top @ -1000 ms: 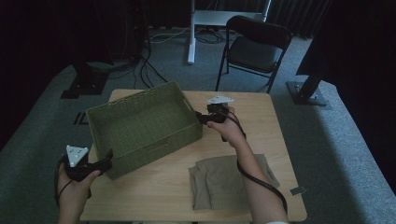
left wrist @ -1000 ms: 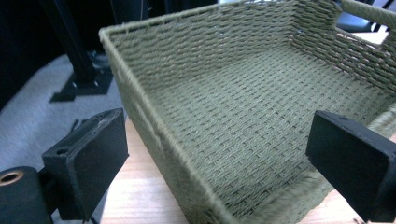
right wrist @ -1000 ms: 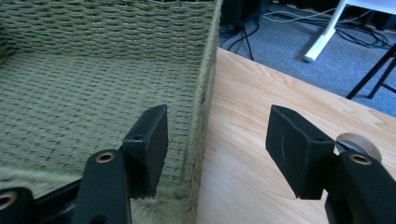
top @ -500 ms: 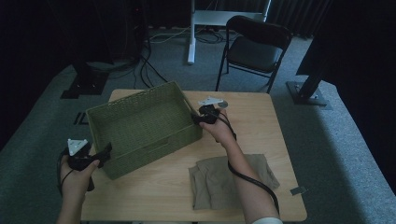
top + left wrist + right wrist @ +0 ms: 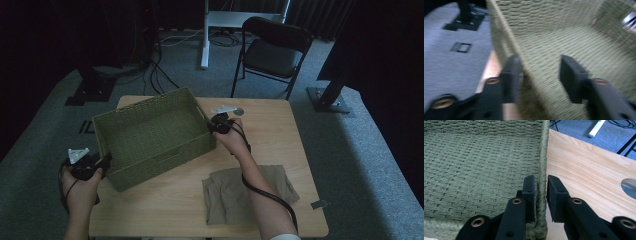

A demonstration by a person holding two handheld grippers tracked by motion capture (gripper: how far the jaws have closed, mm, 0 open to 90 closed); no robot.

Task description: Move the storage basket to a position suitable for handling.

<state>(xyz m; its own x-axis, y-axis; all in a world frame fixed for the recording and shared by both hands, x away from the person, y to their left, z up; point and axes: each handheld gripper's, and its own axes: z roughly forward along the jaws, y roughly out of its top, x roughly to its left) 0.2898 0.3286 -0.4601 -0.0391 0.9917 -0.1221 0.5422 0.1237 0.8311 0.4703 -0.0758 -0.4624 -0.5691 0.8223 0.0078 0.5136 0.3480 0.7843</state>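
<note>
A green woven basket [image 5: 150, 102] stands empty on the left half of the wooden table [image 5: 270, 130]. My left gripper [image 5: 106, 159] is at its near left corner. In the left gripper view the basket's wall [image 5: 506, 32] runs between the jaws of that gripper [image 5: 540, 72]: the outer jaw is against it, the inner one stands off it, and they have just been closing. My right gripper [image 5: 211, 126] is at the basket's right wall. In the right gripper view its jaws [image 5: 541, 187] have just closed and pinch the rim [image 5: 543, 150].
A folded khaki cloth [image 5: 247, 192] lies on the table's near right part. A round hole [image 5: 239, 112] is in the tabletop just behind the right gripper. A black folding chair [image 5: 275, 50] stands beyond the table, with cables and stand feet on the carpet.
Both hands have moved in toward the basket. The left jaws now straddle its near left wall, and the right jaws have narrowed onto the right rim.
</note>
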